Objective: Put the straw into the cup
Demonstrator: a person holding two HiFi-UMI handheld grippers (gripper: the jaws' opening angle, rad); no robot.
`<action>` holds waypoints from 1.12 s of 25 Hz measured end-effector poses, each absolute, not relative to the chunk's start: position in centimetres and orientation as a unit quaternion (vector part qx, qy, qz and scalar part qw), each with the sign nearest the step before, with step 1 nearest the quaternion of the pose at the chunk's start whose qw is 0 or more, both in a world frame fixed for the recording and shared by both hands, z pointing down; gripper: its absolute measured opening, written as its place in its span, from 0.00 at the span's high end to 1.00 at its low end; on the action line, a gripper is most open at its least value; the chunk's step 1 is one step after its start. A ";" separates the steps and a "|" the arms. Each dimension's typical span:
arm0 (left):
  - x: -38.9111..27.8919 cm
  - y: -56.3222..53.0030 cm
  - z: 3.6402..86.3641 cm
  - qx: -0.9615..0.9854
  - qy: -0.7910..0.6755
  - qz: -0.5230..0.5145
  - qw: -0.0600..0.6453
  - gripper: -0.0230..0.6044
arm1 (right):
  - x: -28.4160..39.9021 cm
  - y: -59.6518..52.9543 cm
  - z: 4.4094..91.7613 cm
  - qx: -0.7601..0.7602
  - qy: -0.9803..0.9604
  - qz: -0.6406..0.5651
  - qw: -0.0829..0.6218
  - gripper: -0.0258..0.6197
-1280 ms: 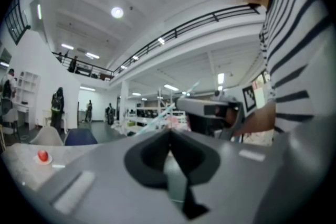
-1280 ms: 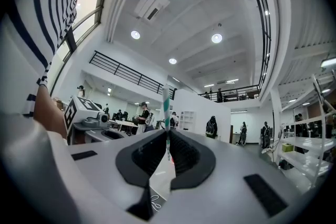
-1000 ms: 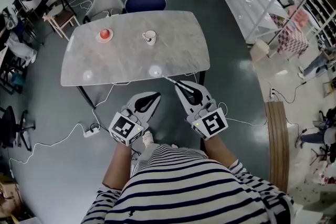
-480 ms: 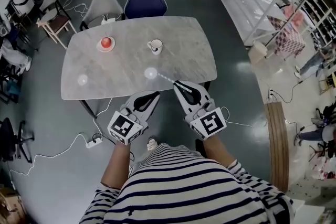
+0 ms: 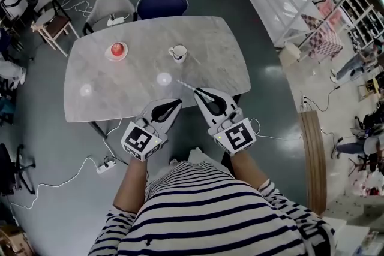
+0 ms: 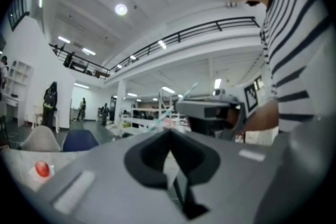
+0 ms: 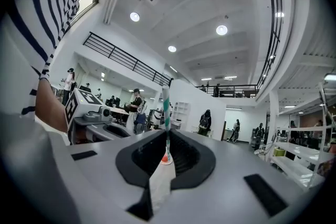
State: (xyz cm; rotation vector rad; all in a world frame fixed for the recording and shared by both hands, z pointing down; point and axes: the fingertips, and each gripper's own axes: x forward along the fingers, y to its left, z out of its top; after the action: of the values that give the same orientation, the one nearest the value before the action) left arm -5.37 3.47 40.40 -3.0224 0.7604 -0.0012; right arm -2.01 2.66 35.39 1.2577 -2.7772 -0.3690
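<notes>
Head view: a marble-patterned table [image 5: 120,99] with rounded corners and a smooth, glossy top carries a small white cup [image 5: 178,53] with a handle. To the cup's left sits a red, rounded object [image 5: 117,50] on a pale saucer. Beyond the cup, a grey chair [image 5: 111,3] and a dark blue chair [image 5: 162,0] stand at the table's far edge.

On the person's side of the cup, both grey plastic tools hang at the table's near edge, each with a black-lined recess and a marker cube. The right gripper [image 5: 197,91] has its jaws pinched on a thin straw [image 5: 186,86], which slants toward the cup but lies well apart from it.

Right gripper view: the straw [image 7: 166,113] is a slim tube striped teal and white, clamped near its lower end where the jaws of the right gripper [image 7: 167,134] meet, and standing upright above them.

Left gripper view: the jaws of the left gripper [image 6: 169,131] are pressed together with nothing between them.
</notes>
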 end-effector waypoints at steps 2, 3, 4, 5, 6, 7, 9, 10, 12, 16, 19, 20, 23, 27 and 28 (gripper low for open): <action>-4.8 2.7 40.8 -0.971 0.240 -0.001 0.007 0.95 | -1.5 1.8 35.5 0.412 -0.903 -0.118 0.039 0.92; -4.6 2.3 40.9 -0.971 0.238 -0.002 0.005 0.95 | -1.3 1.3 35.5 0.414 -0.902 -0.117 0.040 0.92; -4.3 1.8 41.0 -0.972 0.237 -0.003 0.004 0.95 | -1.0 0.6 35.5 0.415 -0.902 -0.115 0.038 0.92; -4.2 1.2 41.1 -0.972 0.236 -0.004 0.005 0.95 | -0.8 -0.1 35.5 0.416 -0.901 -0.114 0.036 0.92; -4.1 0.5 41.1 -0.971 0.237 -0.005 0.006 0.95 | -0.5 -0.9 35.6 0.416 -0.901 -0.114 0.035 0.92; -4.0 -0.3 41.2 -0.971 0.239 -0.006 0.007 0.95 | -0.4 -1.7 35.7 0.415 -0.902 -0.114 0.036 0.92; -4.1 -2.0 41.2 -0.969 0.247 -0.007 0.007 0.95 | -0.1 -3.5 36.0 0.410 -0.904 -0.115 0.037 0.92; -4.1 -2.9 41.2 -0.968 0.250 -0.009 0.007 0.95 | 0.0 -4.4 35.9 0.407 -0.906 -0.114 0.035 0.92; -4.2 -5.0 40.9 -0.967 0.255 -0.014 0.010 0.95 | 0.0 -6.4 35.6 0.401 -0.909 -0.111 0.029 0.92; -3.6 -9.0 40.3 -0.965 0.259 -0.020 0.018 0.95 | 0.7 -10.5 35.7 0.392 -0.914 -0.100 0.032 0.92; -2.9 -11.7 40.4 -0.964 0.265 -0.022 0.021 0.95 | 1.3 -13.4 36.0 0.385 -0.917 -0.099 0.027 0.92; -2.6 -12.6 40.4 -0.963 0.268 -0.023 0.021 0.95 | 1.7 -14.3 36.0 0.382 -0.918 -0.099 0.025 0.92; -1.7 -15.1 40.2 -0.960 0.279 -0.023 0.022 0.95 | 2.7 -16.7 35.6 0.374 -0.922 -0.101 0.025 0.92; -1.0 -17.0 40.2 -0.956 0.290 -0.024 0.024 0.95 | 3.1 -19.0 35.3 0.357 -0.928 -0.102 0.026 0.92; -0.9 -17.4 40.1 -0.956 0.293 -0.024 0.025 0.95 | 3.1 -19.5 35.3 0.353 -0.930 -0.104 0.027 0.92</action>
State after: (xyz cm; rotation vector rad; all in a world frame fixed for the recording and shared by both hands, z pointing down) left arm -0.88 -17.38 40.09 -2.9546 0.9052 -0.0736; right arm 3.13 -19.48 35.30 1.0891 -2.8717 -0.3200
